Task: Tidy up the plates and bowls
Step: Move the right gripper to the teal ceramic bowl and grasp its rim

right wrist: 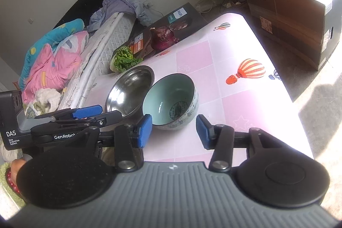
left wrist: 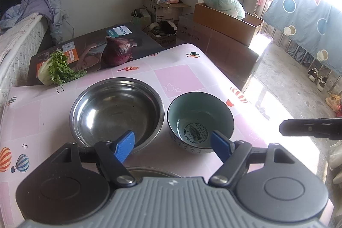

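The ceramic bowl sits on the table just ahead of my left gripper, a little toward its right finger, whose blue pad overlaps the bowl's near rim in the left wrist view; whether it touches I cannot tell. The steel bowl stands just beside it on the left, rims nearly meeting, with my left blue pad in front of its near edge. Both of my grippers are spread wide, holding nothing. From the right wrist view, my right gripper hovers just short of the ceramic bowl, which lies ahead between its open fingers, slightly toward the left one, with the steel bowl behind and to the left.

The ceramic bowl is deep and round, pale green and glossy inside with a dark circular motif at the bottom, and speckled blue-and-white outside. The steel bowl is wider, shallower, polished and reflective. A curved metal rim shows just under my left gripper. The tablecloth is smooth, pink-checked, printed with hot-air balloons and stars.

My left gripper is angled down over the table's near edge; my right gripper comes in from the right, level with it. At the far edge lie a red onion and a leafy green vegetable.
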The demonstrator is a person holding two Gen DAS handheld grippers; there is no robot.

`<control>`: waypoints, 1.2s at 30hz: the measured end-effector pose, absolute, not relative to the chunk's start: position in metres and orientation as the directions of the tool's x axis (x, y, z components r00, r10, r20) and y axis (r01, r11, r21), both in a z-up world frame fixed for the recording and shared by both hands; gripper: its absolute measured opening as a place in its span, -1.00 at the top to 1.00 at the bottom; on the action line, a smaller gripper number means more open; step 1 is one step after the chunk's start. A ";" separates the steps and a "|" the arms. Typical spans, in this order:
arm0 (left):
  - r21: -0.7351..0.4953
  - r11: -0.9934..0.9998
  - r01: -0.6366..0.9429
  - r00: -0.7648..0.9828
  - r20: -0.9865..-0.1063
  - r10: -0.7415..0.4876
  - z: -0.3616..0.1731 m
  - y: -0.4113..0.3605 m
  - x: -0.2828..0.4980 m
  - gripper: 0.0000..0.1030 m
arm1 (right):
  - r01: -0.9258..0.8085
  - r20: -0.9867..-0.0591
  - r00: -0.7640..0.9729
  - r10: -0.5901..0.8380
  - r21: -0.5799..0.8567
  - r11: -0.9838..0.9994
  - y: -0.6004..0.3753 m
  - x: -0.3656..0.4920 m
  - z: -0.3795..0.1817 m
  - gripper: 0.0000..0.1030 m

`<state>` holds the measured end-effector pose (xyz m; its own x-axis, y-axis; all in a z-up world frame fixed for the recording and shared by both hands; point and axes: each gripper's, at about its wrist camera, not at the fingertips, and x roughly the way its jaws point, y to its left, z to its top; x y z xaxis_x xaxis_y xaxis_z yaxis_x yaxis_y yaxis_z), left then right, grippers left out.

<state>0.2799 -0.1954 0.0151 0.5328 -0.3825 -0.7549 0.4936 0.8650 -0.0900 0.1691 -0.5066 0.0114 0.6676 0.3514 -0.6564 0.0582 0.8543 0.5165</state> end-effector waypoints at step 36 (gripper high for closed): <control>-0.253 0.873 0.416 0.325 -0.856 -0.403 -0.025 -0.208 0.358 0.74 | 0.161 -0.729 0.529 0.436 0.590 0.791 -0.501 0.293 -0.086 0.58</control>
